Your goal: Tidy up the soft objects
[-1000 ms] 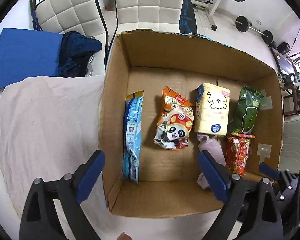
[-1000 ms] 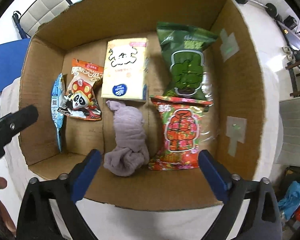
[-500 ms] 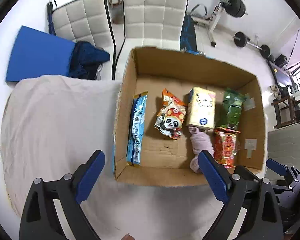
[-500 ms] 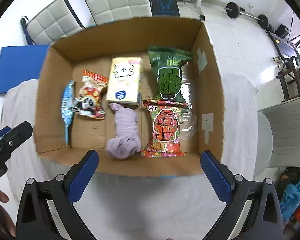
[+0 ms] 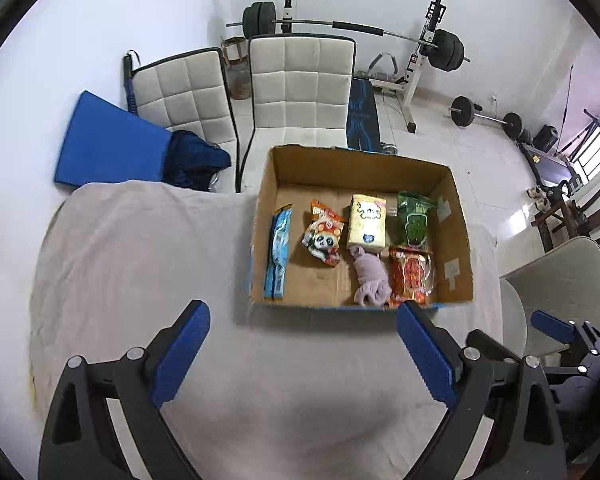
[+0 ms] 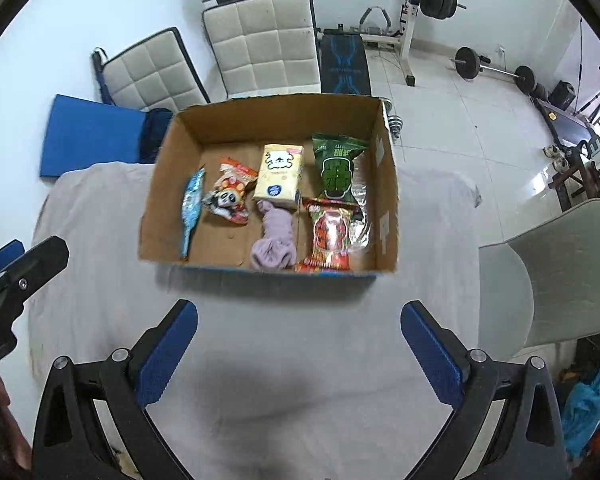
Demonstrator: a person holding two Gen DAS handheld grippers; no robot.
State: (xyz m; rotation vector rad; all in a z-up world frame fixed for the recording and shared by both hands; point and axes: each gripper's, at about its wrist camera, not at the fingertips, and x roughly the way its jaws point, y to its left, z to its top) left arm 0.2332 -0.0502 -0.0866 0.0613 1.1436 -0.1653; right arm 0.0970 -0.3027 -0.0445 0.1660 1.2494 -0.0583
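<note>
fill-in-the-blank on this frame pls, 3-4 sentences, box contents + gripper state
1. The soft items lie inside an open ____ box.
2. The lilac rolled cloth lies just in front of the pale yellow ____ pack.
3. The red snack bag lies in front of the ____ snack bag.
4. The left gripper and the right gripper are both ____ and hold nothing.

Missing words: cardboard; tissue; green; open
</note>
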